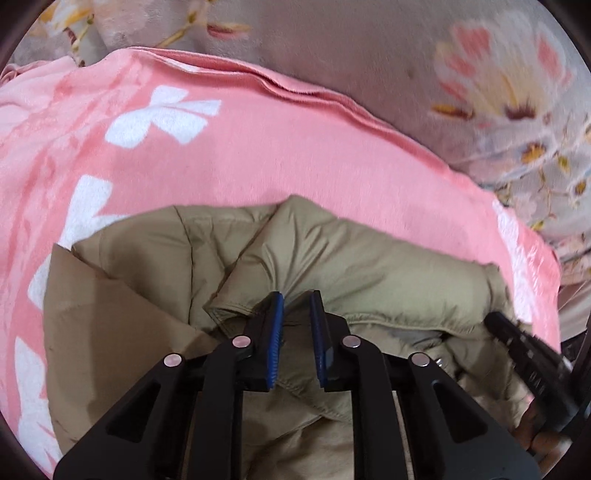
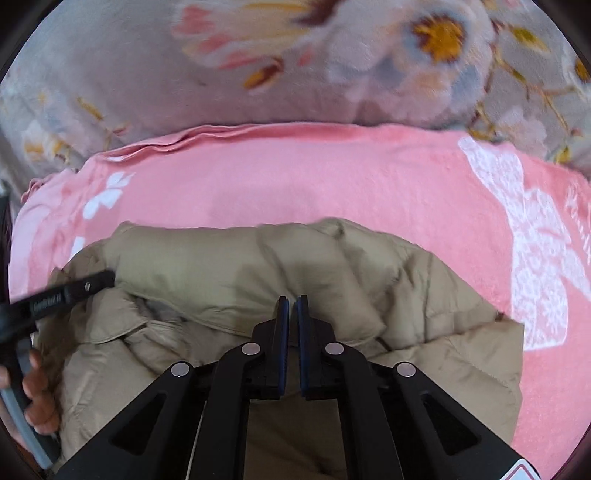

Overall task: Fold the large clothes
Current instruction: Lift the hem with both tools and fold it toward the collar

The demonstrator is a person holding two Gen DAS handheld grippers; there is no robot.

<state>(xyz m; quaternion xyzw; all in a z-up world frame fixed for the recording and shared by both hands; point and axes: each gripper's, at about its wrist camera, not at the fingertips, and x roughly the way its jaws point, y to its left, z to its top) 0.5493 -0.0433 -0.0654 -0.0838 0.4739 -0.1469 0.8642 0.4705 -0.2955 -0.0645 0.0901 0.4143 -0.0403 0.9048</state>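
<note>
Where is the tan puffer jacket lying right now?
The tan puffer jacket lies bunched on the pink blanket, low and central in both wrist views, under the left gripper and right gripper; the floral cover lies beyond.

A pink blanket (image 1: 280, 155) with a fleecy surface covers the middle of both wrist views. It carries white bow-shaped prints (image 1: 166, 114), a large white bow motif (image 2: 532, 251) near its right side, and a paler pink patterned band along its left side. Its far edge (image 1: 306, 90) shows several stacked layers. Beyond that edge lies a grey floral cover (image 2: 129, 74) printed with pale flowers, pink petals and yellow centres (image 2: 439, 35).
</note>
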